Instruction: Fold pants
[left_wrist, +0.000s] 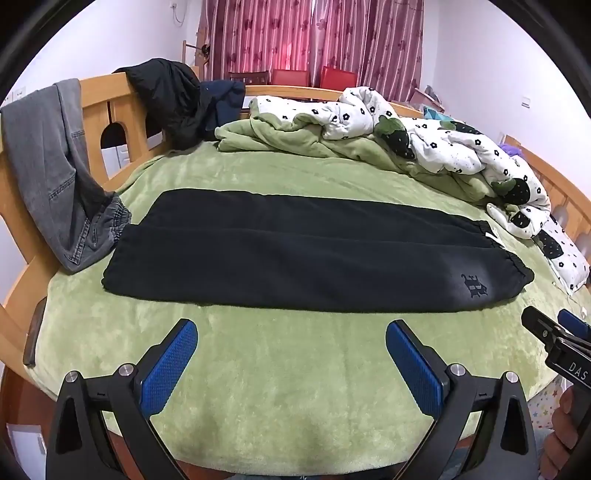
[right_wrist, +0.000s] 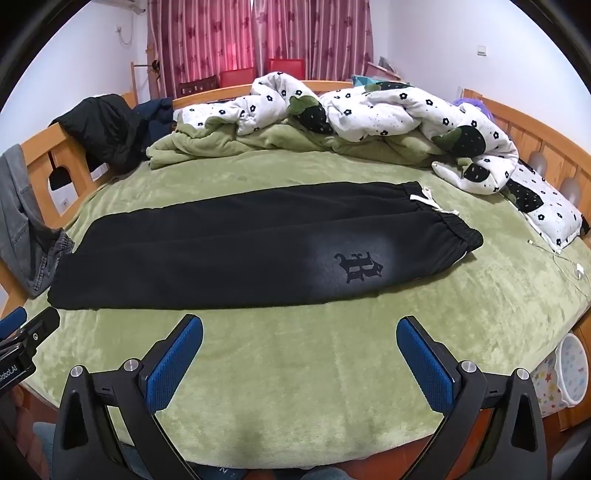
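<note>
Black pants (left_wrist: 295, 254) lie flat across the green bed, folded lengthwise with one leg on the other, cuffs to the left and elastic waistband with a white drawstring to the right; they also show in the right wrist view (right_wrist: 240, 251). A dark emblem (right_wrist: 358, 266) marks the thigh near the waistband. My left gripper (left_wrist: 291, 354) is open and empty, hovering over the bed short of the pants' near edge. My right gripper (right_wrist: 299, 350) is open and empty, also short of the near edge, to the right of the left one.
Grey jeans (left_wrist: 55, 173) hang over the wooden bed frame at left, touching the bed near the cuffs. A dark jacket (left_wrist: 173, 99) drapes over the frame. A crumpled white flowered quilt (right_wrist: 388, 110) lies behind the pants. A white charger cable (right_wrist: 565, 266) lies at right.
</note>
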